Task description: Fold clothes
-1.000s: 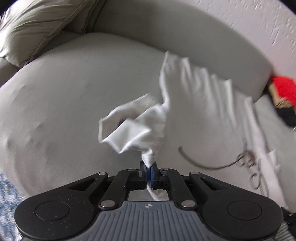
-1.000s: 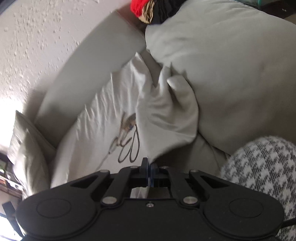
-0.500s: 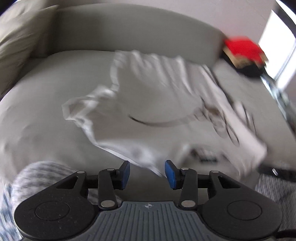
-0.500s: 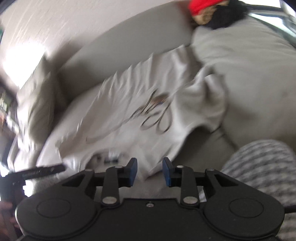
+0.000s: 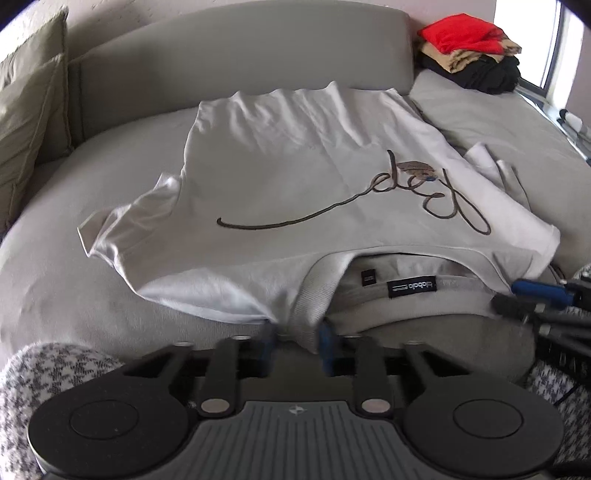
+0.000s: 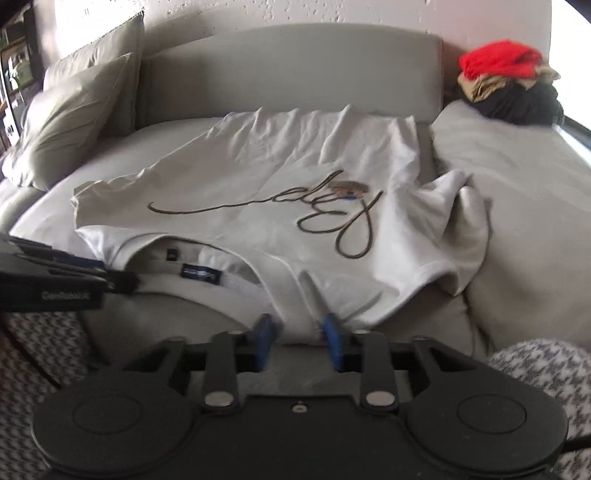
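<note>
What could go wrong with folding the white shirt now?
The white shirt is wrinkled near its hem, and its right sleeve is bunched against a cushion, so creases may get folded in. The near collar hangs over the sofa edge, and both jaws are open, so it could slide off.

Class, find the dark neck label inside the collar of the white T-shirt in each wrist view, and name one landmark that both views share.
Left wrist: neck label lies low, right of centre, inside the white T-shirt collar.
Right wrist: neck label lies left of centre, just below mid-height.
Shared landmark: red garment on the clothes pile, upper right.
</note>
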